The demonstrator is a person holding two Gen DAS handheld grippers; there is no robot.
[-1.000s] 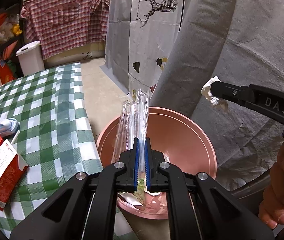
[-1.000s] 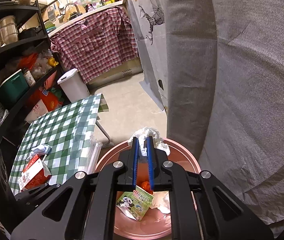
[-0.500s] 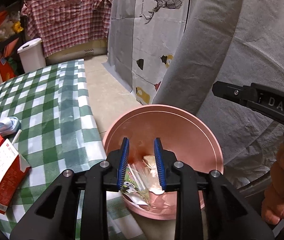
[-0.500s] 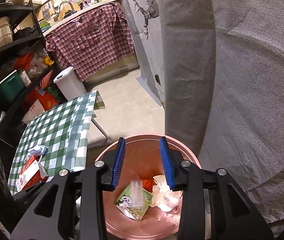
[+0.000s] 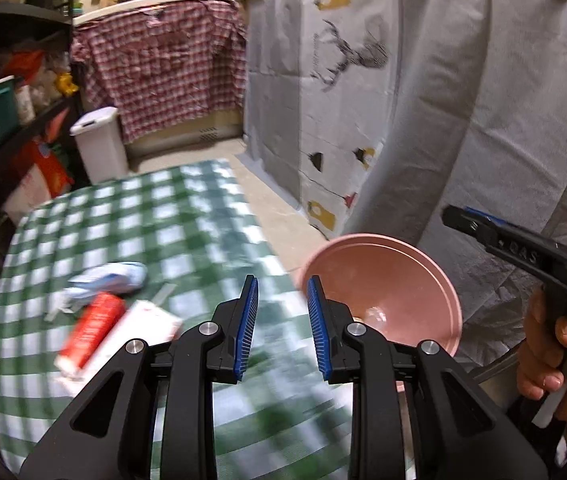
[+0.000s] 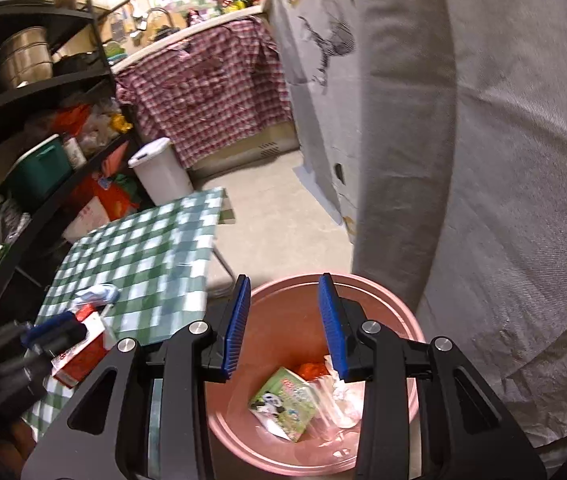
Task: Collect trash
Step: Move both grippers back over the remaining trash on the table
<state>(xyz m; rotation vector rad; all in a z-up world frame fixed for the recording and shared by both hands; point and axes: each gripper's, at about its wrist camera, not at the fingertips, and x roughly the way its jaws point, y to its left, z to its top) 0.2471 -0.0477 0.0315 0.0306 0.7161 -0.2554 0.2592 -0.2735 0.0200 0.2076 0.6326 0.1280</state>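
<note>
My left gripper [image 5: 282, 296] is open and empty, above the green checked table [image 5: 187, 216] near its right edge. On the cloth to its left lie a red and white carton [image 5: 115, 330] and a crumpled blue and white wrapper [image 5: 107, 278]. The pink bin [image 5: 387, 284] stands to its right, beside the table. My right gripper [image 6: 285, 296] hangs open and empty over the pink bin [image 6: 379, 292]. In the bin lie a green panda packet [image 6: 283, 402], white tissue [image 6: 343, 392], clear plastic and something orange. The right gripper's finger [image 5: 495, 236] shows at the right edge, a hand behind it.
Grey fabric sheeting [image 6: 483, 160] rises right behind the bin. A white lidded bin [image 6: 159, 172] stands on the floor past the table, a red checked cloth [image 6: 207, 92] hanging behind it. Dark shelves [image 6: 35, 120] with clutter run along the left.
Both grippers opened, dropping a clear plastic wrapper and a white tissue into the bin. The left gripper then swung left and up from the bin to over the table.
</note>
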